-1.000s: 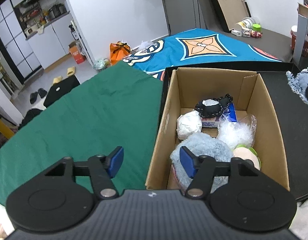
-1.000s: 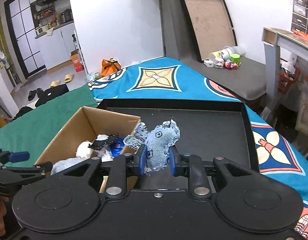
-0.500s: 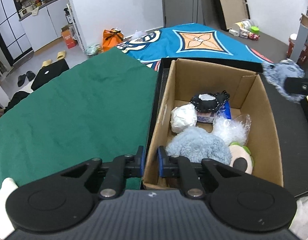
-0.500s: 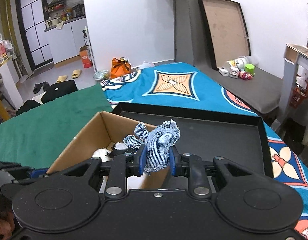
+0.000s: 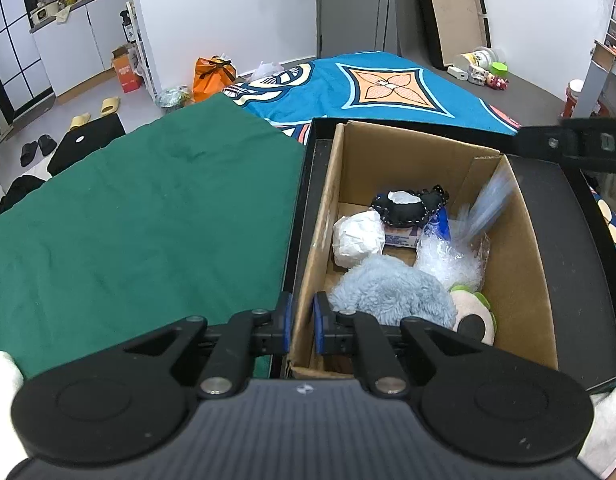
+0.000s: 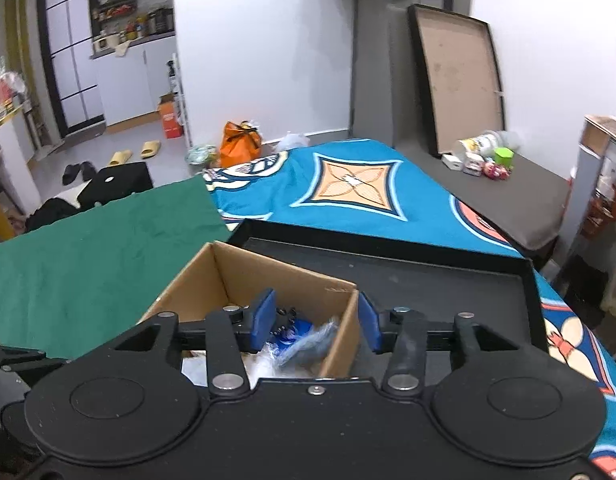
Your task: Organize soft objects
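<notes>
An open cardboard box (image 5: 519, 248) stands in a black tray (image 5: 567, 240). My left gripper (image 5: 302, 324) is shut on the box's left wall near its front corner. My right gripper (image 6: 313, 322) hovers over the box's (image 6: 244, 280) right side; its jaws are opening, with nothing pressed between them. A denim toy (image 5: 487, 208), motion-blurred, falls into the box below them (image 6: 315, 340). Inside lie a fluffy blue plush (image 5: 391, 292), a white ball (image 5: 357, 238), a black pouch toy (image 5: 407, 206), a clear plastic bag (image 5: 447, 260) and a cream-and-green plush (image 5: 473, 312).
A green cloth (image 5: 148, 220) covers the surface left of the tray, and a blue patterned cloth (image 6: 347, 184) lies beyond it. The tray's floor (image 6: 427, 272) stretches right of the box. White-gloved hands (image 5: 4, 376) show at the lower corners.
The left gripper closed onto the box's left wall. The right gripper carried the denim toy over the box and opened; the toy left the pads and is dropping in.
</notes>
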The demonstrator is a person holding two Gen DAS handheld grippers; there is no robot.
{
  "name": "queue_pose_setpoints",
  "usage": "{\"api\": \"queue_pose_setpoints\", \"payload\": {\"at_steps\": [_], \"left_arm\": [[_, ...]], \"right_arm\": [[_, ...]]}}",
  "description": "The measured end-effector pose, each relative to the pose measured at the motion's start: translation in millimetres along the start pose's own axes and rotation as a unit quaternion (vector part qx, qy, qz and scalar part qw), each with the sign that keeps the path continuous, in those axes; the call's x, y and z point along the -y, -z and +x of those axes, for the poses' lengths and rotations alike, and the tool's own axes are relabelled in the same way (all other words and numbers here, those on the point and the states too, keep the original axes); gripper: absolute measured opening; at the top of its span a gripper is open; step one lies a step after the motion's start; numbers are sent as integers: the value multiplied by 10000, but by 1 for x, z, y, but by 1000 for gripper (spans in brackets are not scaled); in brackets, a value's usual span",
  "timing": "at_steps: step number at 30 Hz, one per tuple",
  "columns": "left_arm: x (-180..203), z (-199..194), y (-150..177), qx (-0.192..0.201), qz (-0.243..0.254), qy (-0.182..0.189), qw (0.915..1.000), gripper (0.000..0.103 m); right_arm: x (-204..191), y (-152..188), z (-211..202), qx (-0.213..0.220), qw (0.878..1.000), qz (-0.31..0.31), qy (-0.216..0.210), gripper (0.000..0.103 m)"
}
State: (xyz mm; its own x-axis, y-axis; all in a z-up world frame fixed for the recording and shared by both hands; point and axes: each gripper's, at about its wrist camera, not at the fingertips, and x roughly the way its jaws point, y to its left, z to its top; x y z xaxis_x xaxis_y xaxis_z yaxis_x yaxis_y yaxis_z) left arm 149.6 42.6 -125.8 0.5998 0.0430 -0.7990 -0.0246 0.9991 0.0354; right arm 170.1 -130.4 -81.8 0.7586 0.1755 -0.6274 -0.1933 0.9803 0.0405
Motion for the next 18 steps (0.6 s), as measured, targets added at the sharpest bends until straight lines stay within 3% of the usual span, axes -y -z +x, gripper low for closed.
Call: {"api": "queue_pose_setpoints", "payload": {"at_steps": [12,18], "left_arm": [[0,1,-9,-181,-10,87,9998,11],[7,-12,-12,-53,150,2,9999,15]], "right_arm": [[50,29,-32,-194,9974,651,236,46],[57,35,-48,-150,9967,753,259,48]]}}
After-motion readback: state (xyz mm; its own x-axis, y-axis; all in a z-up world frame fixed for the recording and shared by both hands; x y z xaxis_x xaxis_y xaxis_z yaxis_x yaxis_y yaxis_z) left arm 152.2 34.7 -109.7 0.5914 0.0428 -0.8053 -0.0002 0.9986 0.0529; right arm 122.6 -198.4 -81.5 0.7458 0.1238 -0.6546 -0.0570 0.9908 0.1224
